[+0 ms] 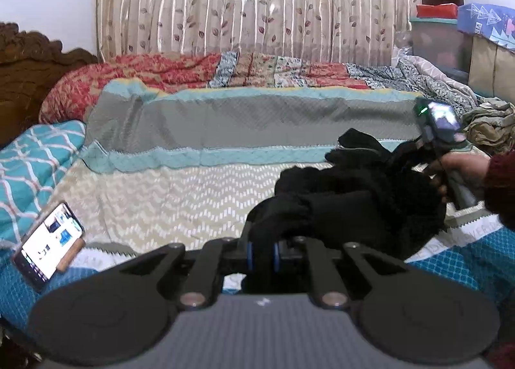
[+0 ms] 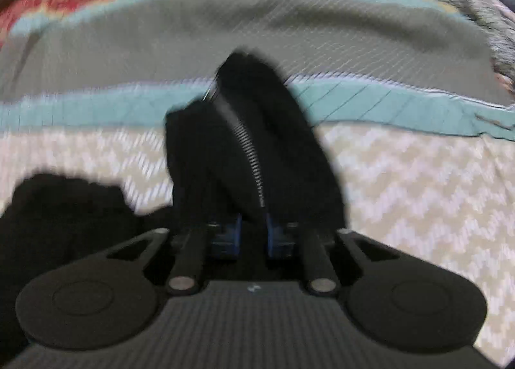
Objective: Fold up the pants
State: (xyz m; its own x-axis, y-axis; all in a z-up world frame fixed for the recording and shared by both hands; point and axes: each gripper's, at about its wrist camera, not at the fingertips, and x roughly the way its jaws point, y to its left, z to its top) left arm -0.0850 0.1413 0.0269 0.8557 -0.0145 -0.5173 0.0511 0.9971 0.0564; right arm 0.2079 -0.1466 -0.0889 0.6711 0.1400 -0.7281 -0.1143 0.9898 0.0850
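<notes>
The black pants (image 1: 347,198) hang bunched between both grippers above the bed. My left gripper (image 1: 262,251) is shut on a gathered black edge of the pants, low in the left wrist view. My right gripper (image 2: 252,233) is shut on another part of the pants (image 2: 254,130), where a ribbed black band stands up from the jaws. The right gripper's body (image 1: 441,130) and the hand holding it show at the right of the left wrist view. The right wrist view is blurred by motion.
The bed has a beige zigzag sheet (image 1: 180,195), a folded grey and teal blanket (image 1: 244,121) and a red patterned quilt (image 1: 154,72) behind. A phone (image 1: 48,243) leans at the left. Crumpled cloth (image 1: 489,124) and boxes (image 1: 482,27) sit at the right.
</notes>
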